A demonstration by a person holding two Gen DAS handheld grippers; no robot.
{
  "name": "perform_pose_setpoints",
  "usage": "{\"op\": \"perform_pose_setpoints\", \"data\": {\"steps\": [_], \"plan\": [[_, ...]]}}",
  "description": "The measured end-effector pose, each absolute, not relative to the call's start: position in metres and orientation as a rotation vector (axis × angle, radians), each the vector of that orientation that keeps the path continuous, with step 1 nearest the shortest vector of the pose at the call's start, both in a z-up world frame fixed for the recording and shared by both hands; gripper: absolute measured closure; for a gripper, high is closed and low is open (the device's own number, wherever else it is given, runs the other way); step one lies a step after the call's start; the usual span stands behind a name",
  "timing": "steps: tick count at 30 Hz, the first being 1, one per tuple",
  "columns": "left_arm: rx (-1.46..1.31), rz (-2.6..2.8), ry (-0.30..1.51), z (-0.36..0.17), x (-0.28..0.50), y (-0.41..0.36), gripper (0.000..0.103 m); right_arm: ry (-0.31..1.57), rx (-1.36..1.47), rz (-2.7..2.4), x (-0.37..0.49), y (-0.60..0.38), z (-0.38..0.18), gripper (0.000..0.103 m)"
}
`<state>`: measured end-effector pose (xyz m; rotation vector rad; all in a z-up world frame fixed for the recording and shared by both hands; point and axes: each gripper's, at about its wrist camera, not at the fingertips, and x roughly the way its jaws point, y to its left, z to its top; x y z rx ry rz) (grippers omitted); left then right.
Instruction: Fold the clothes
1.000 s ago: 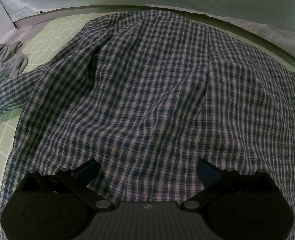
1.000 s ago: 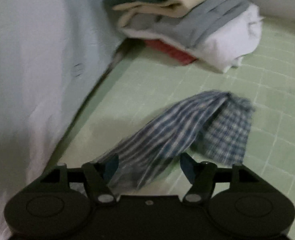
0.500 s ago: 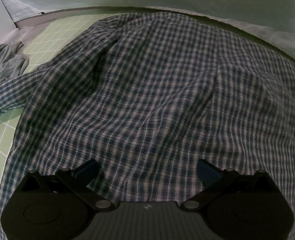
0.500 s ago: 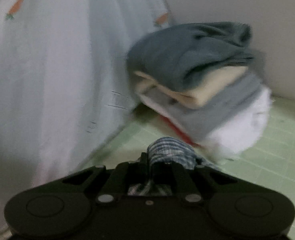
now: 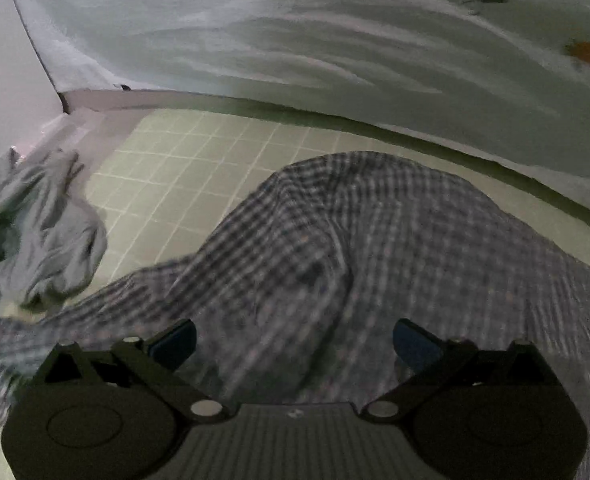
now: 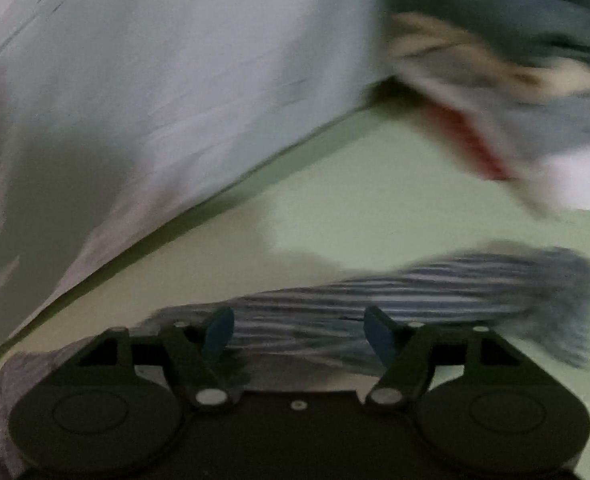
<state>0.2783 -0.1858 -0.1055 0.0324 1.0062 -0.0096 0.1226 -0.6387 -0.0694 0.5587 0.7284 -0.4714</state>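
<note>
A blue-and-white plaid shirt [image 5: 355, 248] lies rumpled in a hump on the green grid mat [image 5: 215, 160]. My left gripper [image 5: 295, 342] hovers open just over its near part, nothing pinched between the blue pads. In the blurred right wrist view, the shirt's plaid sleeve [image 6: 455, 288] stretches across the mat in front of my right gripper [image 6: 299, 332]. That gripper is open, its fingers astride the sleeve's near part, and I cannot tell whether they touch it.
A crumpled grey garment [image 5: 35, 232] sits at the mat's left edge. A stack of folded clothes [image 6: 515, 60] stands at the far right corner. A pale sheet [image 5: 335, 40] with small orange prints hangs along the mat's back edge.
The right gripper went from open to shut on the sleeve, and is now open with the sleeve back on the mat. The shirt has shifted and humped up; more mat shows beyond it.
</note>
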Motion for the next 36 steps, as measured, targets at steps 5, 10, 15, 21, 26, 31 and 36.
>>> {"op": "perform_pose_setpoints", "data": {"steps": [5,10,15,21,26,31,36], "plan": [[-0.061,-0.010,1.082,-0.132,0.310,-0.185,0.026,0.832,0.555,-0.361,0.178,-0.614,-0.094,0.031],[-0.116,0.007,1.062,-0.141,0.307,-0.188,0.080,0.920,0.521,-0.314,0.199,-0.602,-0.107,0.067],[-0.201,0.008,0.970,-0.108,0.271,-0.179,0.093,0.814,0.544,-0.247,0.172,-0.609,-0.078,0.100],[-0.191,0.000,0.862,-0.054,0.167,-0.149,0.093,0.696,0.432,-0.198,0.074,-0.585,-0.013,0.100],[-0.129,0.058,0.952,-0.075,0.077,-0.121,0.093,0.783,0.414,-0.197,0.009,-0.580,-0.032,0.100],[-0.089,0.130,1.088,-0.116,0.020,-0.116,0.091,0.887,0.416,-0.190,-0.041,-0.580,-0.060,0.100],[-0.074,0.158,1.074,-0.105,-0.003,-0.120,0.073,0.992,0.416,-0.182,-0.091,-0.581,-0.089,0.089]]}}
